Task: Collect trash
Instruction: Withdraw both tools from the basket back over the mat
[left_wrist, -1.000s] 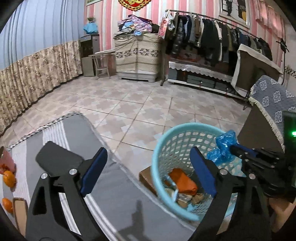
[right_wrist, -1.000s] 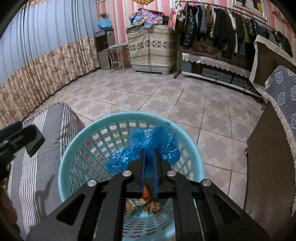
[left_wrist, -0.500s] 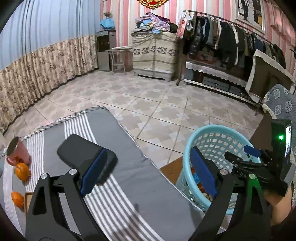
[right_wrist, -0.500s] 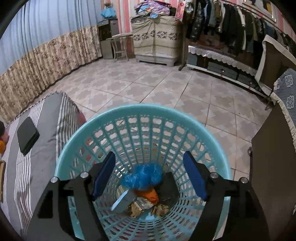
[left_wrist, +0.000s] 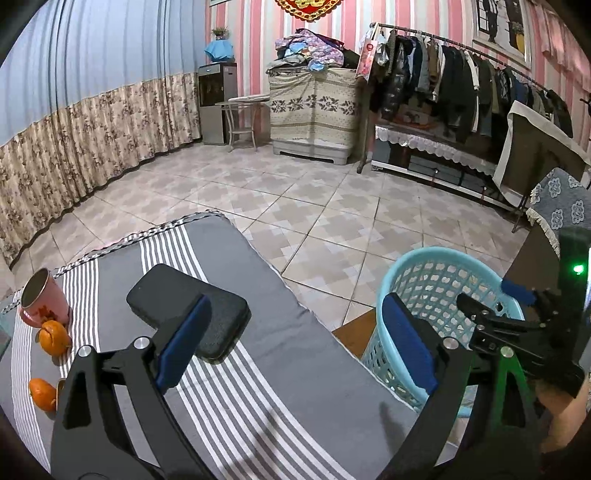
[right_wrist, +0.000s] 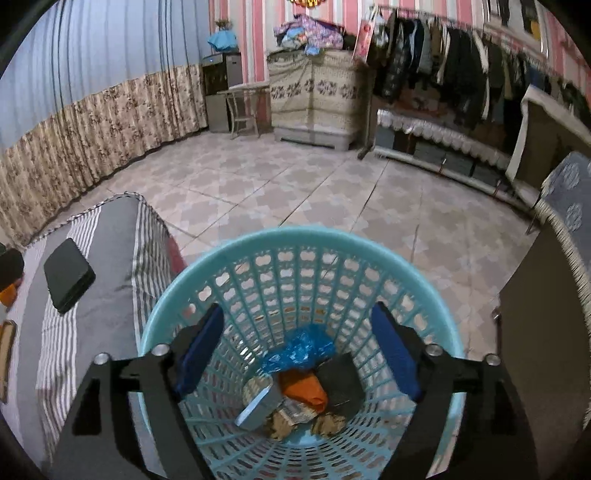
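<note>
A light blue plastic basket (right_wrist: 303, 236) stands on the floor beside the striped table; it also shows in the left wrist view (left_wrist: 439, 258). Inside lie a crumpled blue plastic bag (right_wrist: 301, 349), an orange wrapper (right_wrist: 304, 391), a grey tin (right_wrist: 258, 406) and other scraps. My right gripper (right_wrist: 297, 352) is open and empty, hanging over the basket's mouth; it also shows in the left wrist view (left_wrist: 517, 306). My left gripper (left_wrist: 293, 339) is open and empty above the grey striped tablecloth (left_wrist: 258, 387).
On the table lie a black flat case (left_wrist: 188, 314), a pink cup (left_wrist: 42, 299) and two oranges (left_wrist: 55, 338). A dark cabinet with a blue cloth (left_wrist: 561, 206) stands right of the basket. Tiled floor, a clothes rack and furniture lie beyond.
My right gripper opened and dropped the blue bag into the basket. My left gripper drew back over the table, bringing the case, cup and oranges into view.
</note>
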